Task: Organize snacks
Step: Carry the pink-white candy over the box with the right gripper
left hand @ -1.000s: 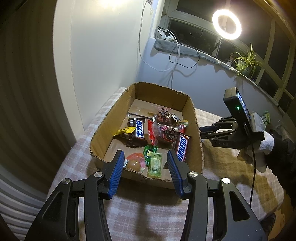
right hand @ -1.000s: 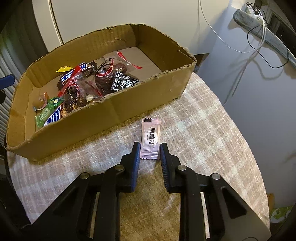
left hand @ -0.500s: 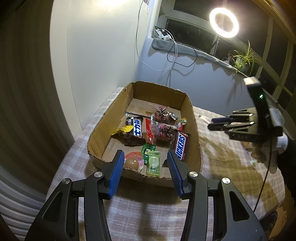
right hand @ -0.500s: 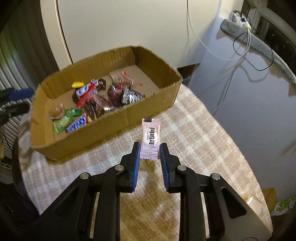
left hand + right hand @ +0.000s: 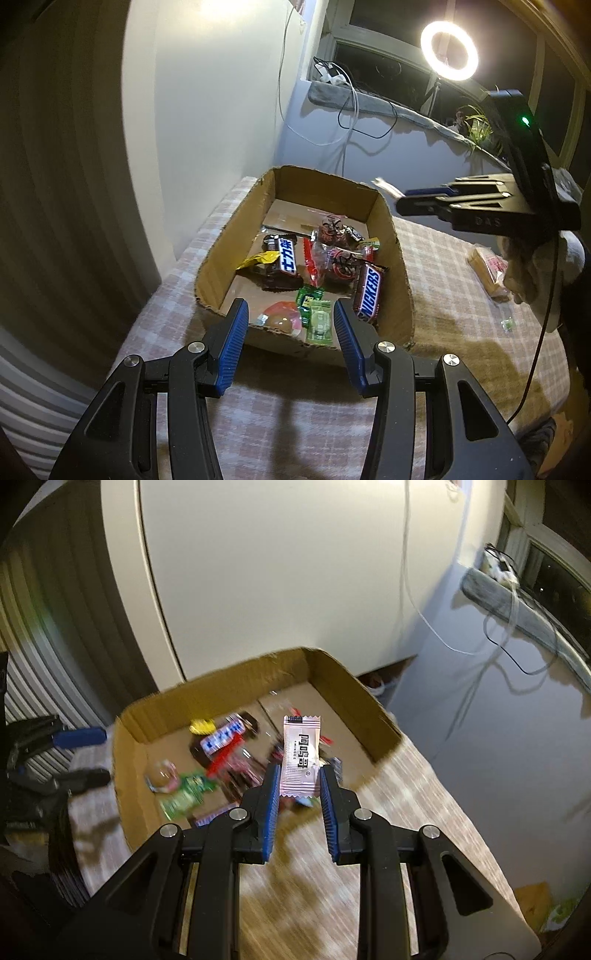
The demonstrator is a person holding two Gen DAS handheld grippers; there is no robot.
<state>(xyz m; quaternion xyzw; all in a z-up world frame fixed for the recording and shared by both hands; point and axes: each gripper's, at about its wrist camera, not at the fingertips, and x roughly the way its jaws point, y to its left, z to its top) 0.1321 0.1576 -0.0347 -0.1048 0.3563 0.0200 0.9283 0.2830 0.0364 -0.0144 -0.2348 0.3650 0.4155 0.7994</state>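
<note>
both wrist views sharing box [image 5: 402, 280]

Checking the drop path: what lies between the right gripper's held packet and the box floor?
In the right wrist view, the right gripper holds the pale packet above the cardboard box; only loose snacks lie beneath, blurred.

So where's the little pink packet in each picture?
Left wrist view: the pink packet is small and blurry at upper right, sticking out of the tip of the right hand-held gripper, above the box's far right corner.
Right wrist view: the packet is in the middle, upright, pinched between the blue pads.
Shared landmark: the cardboard box of snacks.
</note>
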